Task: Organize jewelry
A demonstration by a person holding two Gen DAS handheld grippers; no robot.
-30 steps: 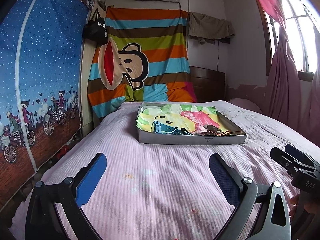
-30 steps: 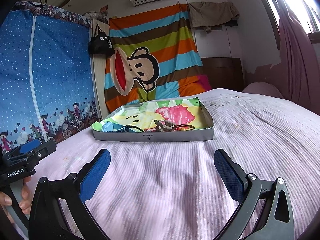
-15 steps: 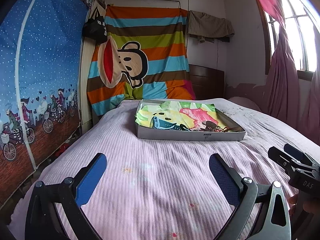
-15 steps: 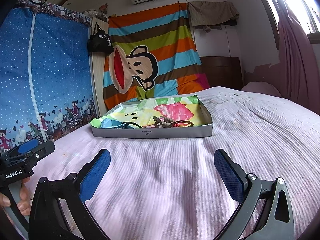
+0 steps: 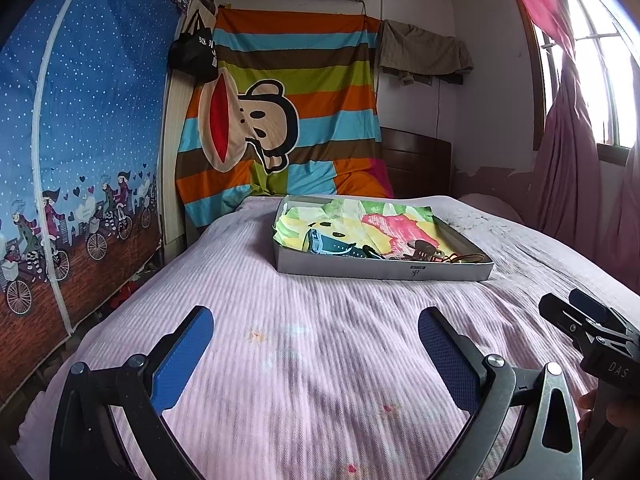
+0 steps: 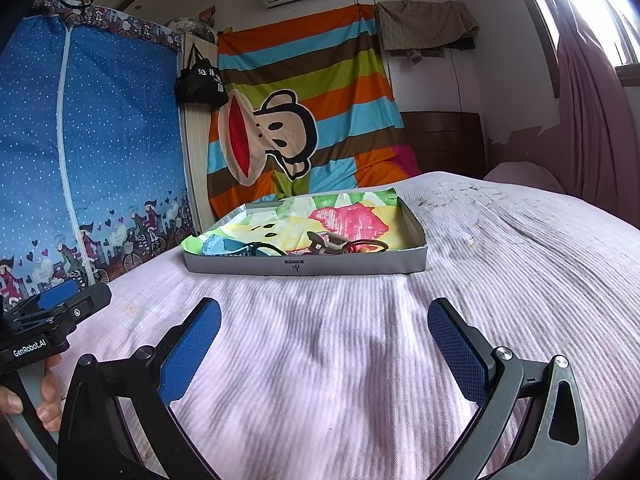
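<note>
- A blue wardrobe cover [image 5: 80,128] with white dots and printed cyclists fills the left side, with a black bag [image 5: 194,54] hanging at its far edge.
- Beside it hangs a striped cloth [image 5: 280,120] showing a cartoon monkey face.
- The left gripper [image 5: 316,340] hovers low over the pink bed [image 5: 320,360], its blue-padded fingers [image 5: 182,354] spread wide with nothing between them.
- Further up the bed sits a shallow grey box [image 5: 380,270], lined with bright printed paper.
- In the box, near its front wall, lie a blue strap-like piece [image 5: 328,246], a brown hair claw [image 5: 424,250] and thin brown rings [image 5: 468,258] toward the right corner; their finer details are too small to tell.
- The right gripper [image 6: 324,336] is held just beside the left one, level with it, fingers [image 6: 458,346] likewise wide apart and empty, well short of the box [image 6: 304,268].
- A pink curtain [image 5: 572,152] hangs by the window on the right.
</note>
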